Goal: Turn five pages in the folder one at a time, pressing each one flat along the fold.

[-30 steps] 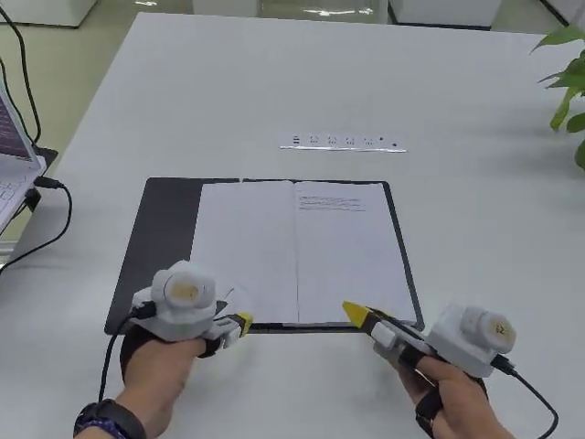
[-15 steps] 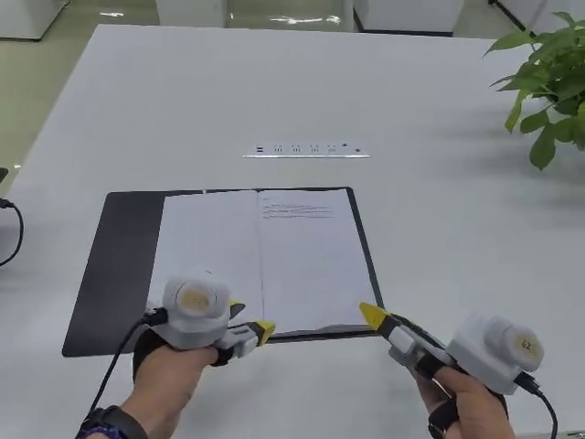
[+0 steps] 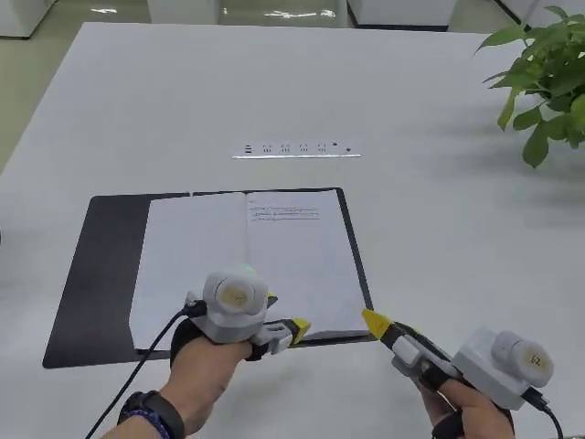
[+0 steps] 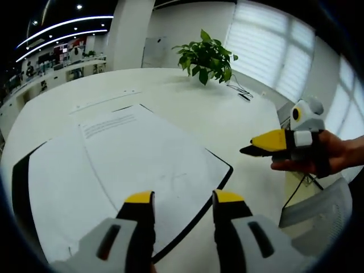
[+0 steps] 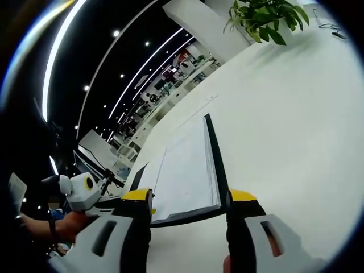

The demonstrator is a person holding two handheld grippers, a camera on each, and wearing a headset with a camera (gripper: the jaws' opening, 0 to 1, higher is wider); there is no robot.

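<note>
The folder [image 3: 292, 265] lies open on the white table, with a bare black cover on the left and white pages in the middle and right; the right page has a few printed lines at its top. My left gripper [image 3: 294, 327] hovers open at the folder's near edge, just below the right page, with nothing between its tips. In the left gripper view the open gripper [image 4: 183, 199] faces the right page [image 4: 148, 153]. My right gripper [image 3: 375, 320] sits by the folder's near right corner. The right gripper view shows that gripper [image 5: 189, 196] open over the folder's edge [image 5: 190, 170].
A flush socket strip [image 3: 297, 149] is set into the table beyond the folder. A green potted plant [image 3: 544, 73] stands at the far right. In the left gripper view the right gripper [image 4: 284, 145] comes in from the right.
The head camera has shifted. My left gripper has moved right along the folder's near edge, from below the left page to below the right page. The right gripper stays by the near right corner.
</note>
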